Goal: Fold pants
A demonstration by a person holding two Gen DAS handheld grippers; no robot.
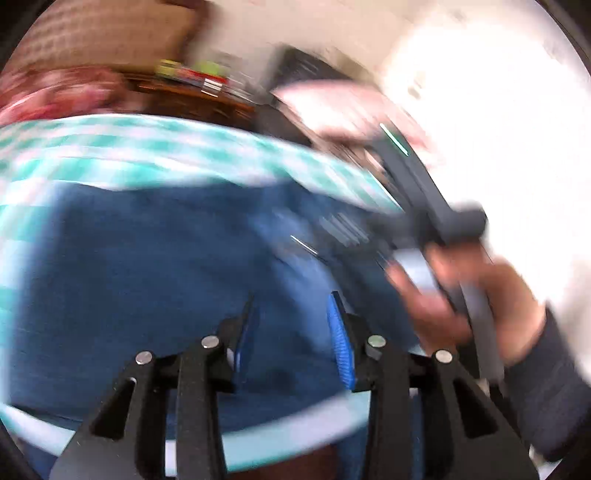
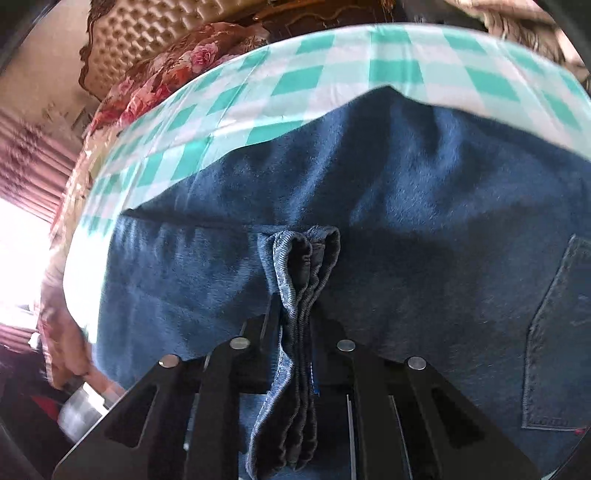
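Blue jeans [image 2: 406,203] lie spread on a table covered with a green-and-white checked cloth [image 2: 332,55], a back pocket [image 2: 554,369] facing up at the right. My right gripper [image 2: 295,310] is shut on a bunched fold of several denim layers with stitched edges [image 2: 299,266]. The left wrist view is blurred. There the jeans [image 1: 166,277] fill the middle over the checked cloth [image 1: 110,155]. My left gripper [image 1: 293,299] hovers over them, its blue pads [image 1: 341,343] apart and only flat denim behind the gap. A hand [image 1: 480,314] holds the right gripper's dark body [image 1: 436,221] at the right.
A floral cushion [image 2: 177,62] and a tufted beige backrest [image 2: 147,22] stand beyond the table's far left edge. A shiny metal cylinder [image 2: 81,402] shows low at the left. Dark wooden furniture with small coloured items [image 1: 192,85] is behind the table.
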